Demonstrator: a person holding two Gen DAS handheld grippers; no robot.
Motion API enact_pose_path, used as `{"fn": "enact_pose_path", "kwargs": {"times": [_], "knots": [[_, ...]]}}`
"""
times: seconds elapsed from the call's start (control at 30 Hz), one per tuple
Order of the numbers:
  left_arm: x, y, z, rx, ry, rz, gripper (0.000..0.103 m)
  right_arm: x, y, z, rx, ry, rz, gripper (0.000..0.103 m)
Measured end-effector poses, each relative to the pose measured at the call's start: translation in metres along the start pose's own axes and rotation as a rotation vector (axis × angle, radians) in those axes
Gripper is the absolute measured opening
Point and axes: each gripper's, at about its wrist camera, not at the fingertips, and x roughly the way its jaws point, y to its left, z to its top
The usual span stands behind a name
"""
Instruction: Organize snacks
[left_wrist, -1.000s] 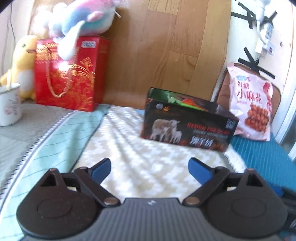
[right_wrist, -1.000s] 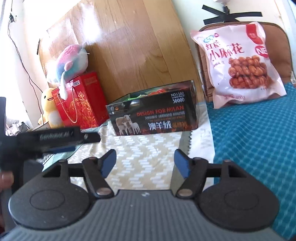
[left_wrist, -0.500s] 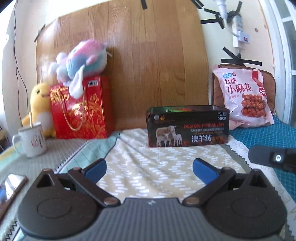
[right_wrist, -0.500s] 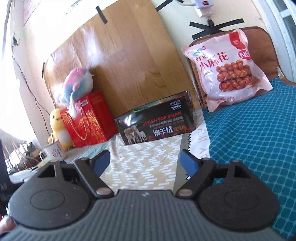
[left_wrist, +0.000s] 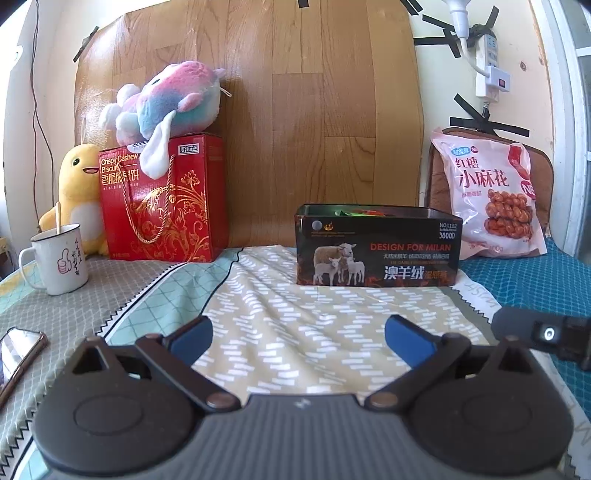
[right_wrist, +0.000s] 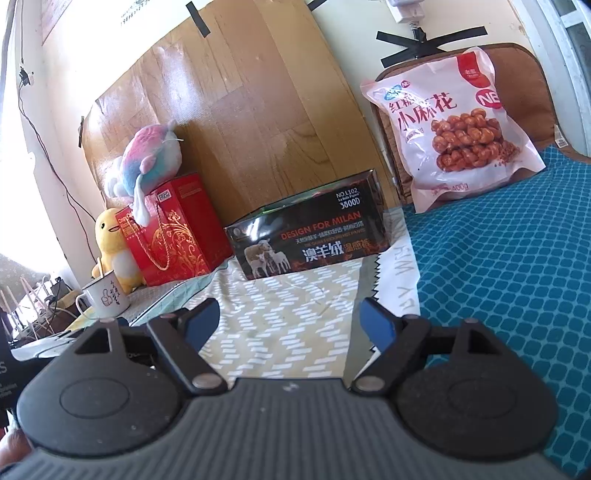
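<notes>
With both claws spread and empty, the snack bag right of the black box should be gripped squarely.

The contents of the black box are mostly hidden by its front wall; only coloured scraps are seen above the rim. Left of the box, the phone is cut by the picture's edge. The small print on the snack bag, right of the box, is unreadable.
</notes>
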Motion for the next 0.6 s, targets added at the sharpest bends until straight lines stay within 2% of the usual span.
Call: {"fn": "enact_pose_path", "kwargs": {"times": [0.3, 0.6], "knots": [[0.003, 0.003, 0.0, -0.016, 0.026, -0.049, 0.103, 0.006, 0.004, -0.001, -0.023, 0.034, -0.031, 0.086], [0.005, 0.003, 0.0, -0.02, 0.036, -0.062, 0.103, 0.012, 0.005, -0.001, -0.029, 0.066, -0.075, 0.086]]}}
